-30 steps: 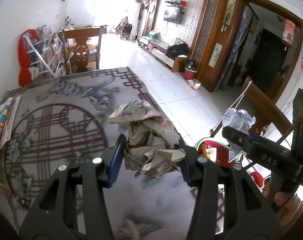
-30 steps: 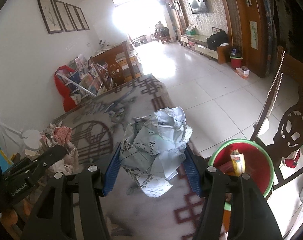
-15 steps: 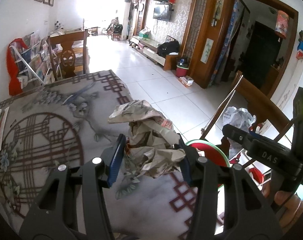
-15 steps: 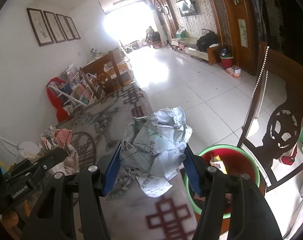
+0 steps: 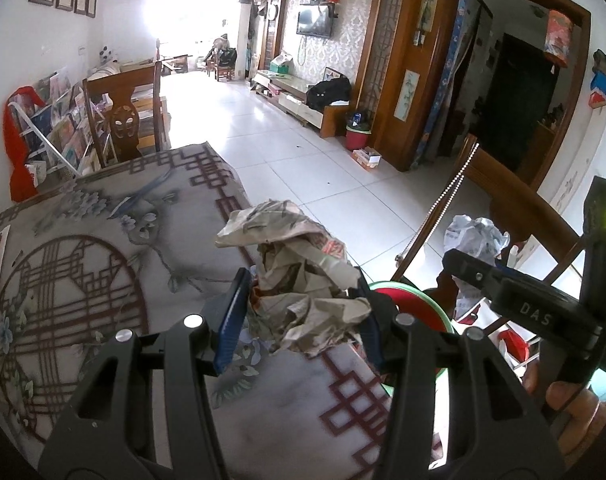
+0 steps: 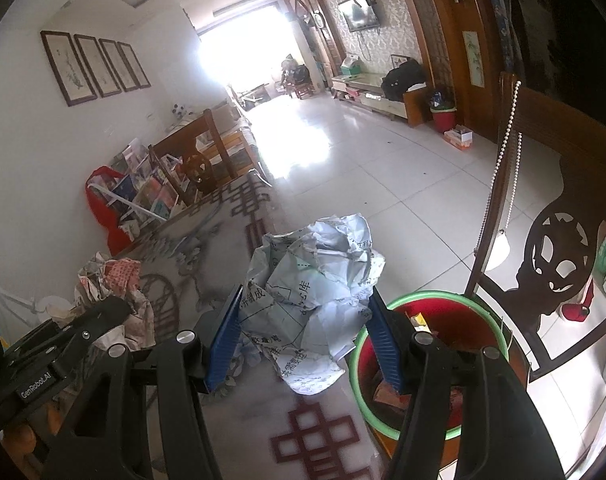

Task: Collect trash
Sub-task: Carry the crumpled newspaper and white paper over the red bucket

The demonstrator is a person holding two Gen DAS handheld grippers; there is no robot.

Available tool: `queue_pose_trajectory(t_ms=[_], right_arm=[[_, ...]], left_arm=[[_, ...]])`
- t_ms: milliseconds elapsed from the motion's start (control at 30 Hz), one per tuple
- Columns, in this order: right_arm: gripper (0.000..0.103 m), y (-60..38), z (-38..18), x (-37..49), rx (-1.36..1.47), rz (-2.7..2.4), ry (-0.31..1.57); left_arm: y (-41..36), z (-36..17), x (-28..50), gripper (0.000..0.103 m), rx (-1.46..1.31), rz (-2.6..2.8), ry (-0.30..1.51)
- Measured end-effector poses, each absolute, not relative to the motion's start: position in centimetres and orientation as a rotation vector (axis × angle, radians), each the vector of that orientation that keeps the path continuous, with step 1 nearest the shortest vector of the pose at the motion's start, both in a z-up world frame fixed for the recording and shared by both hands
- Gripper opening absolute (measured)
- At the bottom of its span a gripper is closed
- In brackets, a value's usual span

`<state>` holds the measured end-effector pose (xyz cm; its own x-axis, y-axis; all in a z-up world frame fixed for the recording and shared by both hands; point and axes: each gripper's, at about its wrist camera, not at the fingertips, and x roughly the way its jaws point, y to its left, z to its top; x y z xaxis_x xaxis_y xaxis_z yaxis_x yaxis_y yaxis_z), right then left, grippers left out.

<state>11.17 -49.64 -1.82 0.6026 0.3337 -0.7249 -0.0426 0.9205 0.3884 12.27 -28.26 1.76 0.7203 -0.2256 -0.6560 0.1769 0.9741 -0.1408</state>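
Right wrist view: your right gripper [image 6: 305,332] is closed on a crumpled ball of white printed paper [image 6: 315,284], its blue pads pressed into both sides, with the wad hanging above the edge of the patterned tablecloth [image 6: 207,280] and just left of the red bin [image 6: 435,364] with the green rim. Left wrist view: your left gripper [image 5: 303,316] is likewise clamped on a brownish wad of newspaper [image 5: 299,280], held over the cloth with only a sliver of the bin [image 5: 419,304] showing past the right finger. Carry the white ball first; it looks nearest the opening, and the bin sits lower than the table, beside the dark wooden chair [image 6: 551,264]. Bring the wad squarely over the red interior before you spread the fingers, because a loose flap hangs below the pads and could catch the green rim or tip the ball out onto the tiles. Watch the string of white beads [image 6: 499,168] draped on the chair back; it hangs close to the bin on that side. Keep the left hand back over the table until the right one is out of the way, since both tools are converging on one opening. Some scraps already lie inside the bin, so the paper should land softly.
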Motion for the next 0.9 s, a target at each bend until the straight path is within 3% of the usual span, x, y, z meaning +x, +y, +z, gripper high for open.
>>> queue_pose_trajectory(t_ms=[900], right_arm=[[0.058,-56.6,-3.2,10.7,0.406,0.099,0.910]], left_arm=[[-35.1,-0.1,14.5,0.048,-0.017,-0.332,0.788]])
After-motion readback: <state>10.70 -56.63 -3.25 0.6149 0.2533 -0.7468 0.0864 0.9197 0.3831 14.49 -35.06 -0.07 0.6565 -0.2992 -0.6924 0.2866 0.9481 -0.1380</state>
